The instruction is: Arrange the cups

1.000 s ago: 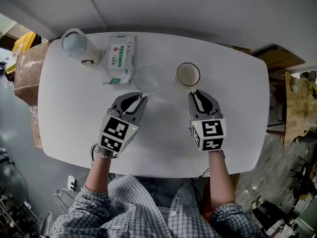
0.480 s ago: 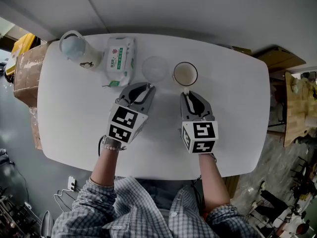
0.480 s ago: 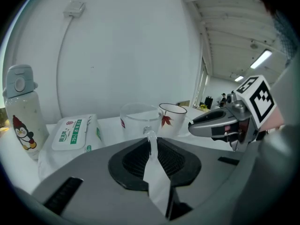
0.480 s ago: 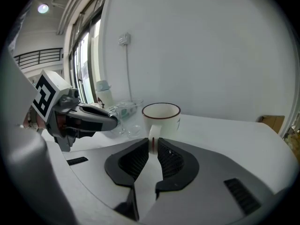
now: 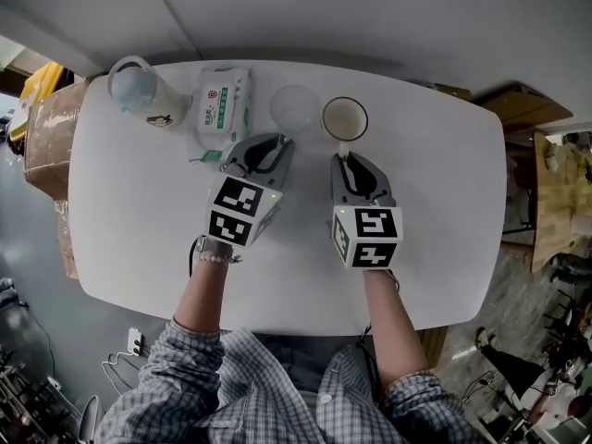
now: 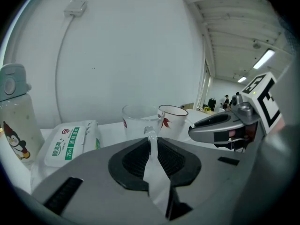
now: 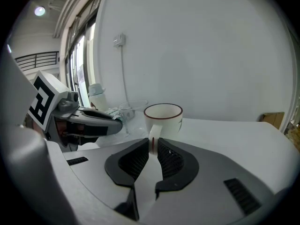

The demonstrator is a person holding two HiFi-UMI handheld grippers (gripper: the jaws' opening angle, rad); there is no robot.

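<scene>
My left tongs (image 5: 273, 141) grip the glass cup (image 5: 294, 107) by its handle, my right tongs (image 5: 347, 159), which have just been closing, grip the white mug (image 5: 344, 118) by its handle, and both cups stand just beside each other near the far edge of the bench (image 5: 139, 211), so I judge that only the letting go is left.

Handle of the clear cup (image 5: 294, 107) lost under the left gripper (image 5: 274, 144) from overhead, white mug (image 5: 345, 118) showing no outer wall there, bottle (image 6: 14, 111) cut by the frame's left edge, cardboard box (image 5: 51, 128) cropped – far-off people (image 6: 227, 99) too small to make out
</scene>
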